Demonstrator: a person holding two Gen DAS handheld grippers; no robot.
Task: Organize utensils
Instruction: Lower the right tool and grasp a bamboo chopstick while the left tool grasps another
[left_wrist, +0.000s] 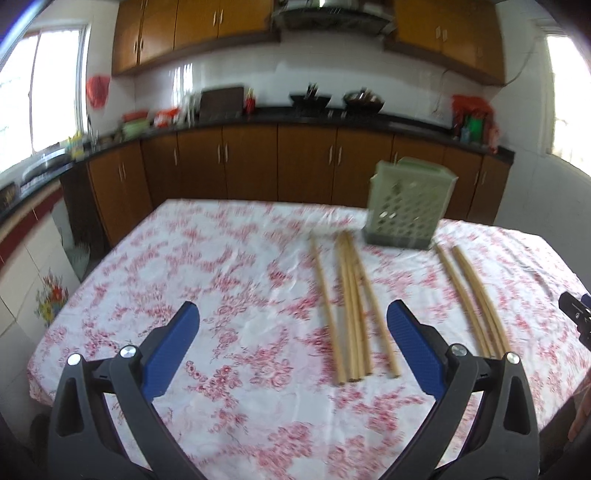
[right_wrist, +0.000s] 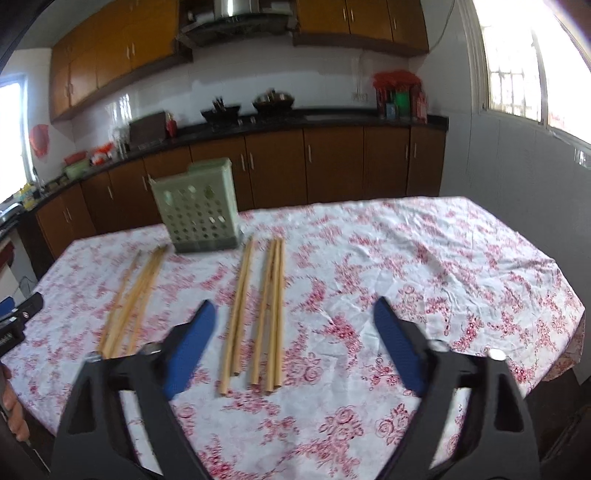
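- The chopsticks lie loose on the table in two groups — one bunch (right_wrist: 267, 317) just ahead of the right gripper (right_wrist: 293, 343), the other bunch (left_wrist: 349, 306) ahead of the left gripper (left_wrist: 293, 338) and a little right of its centre.
- The green perforated holder (right_wrist: 197, 206) stands upright just past the far ends of both groups, near the table's back edge; whether anything is in it I cannot tell.
- By my reading the sorting has scarcely begun — every chopstick in view is yet to be lifted and stood in the holder.
- Both sets of jaws are spread and carry nothing, poised above the flowered tablecloth (left_wrist: 221, 280).
- Behind the table runs a kitchen worktop with brown cabinets (left_wrist: 251, 162).
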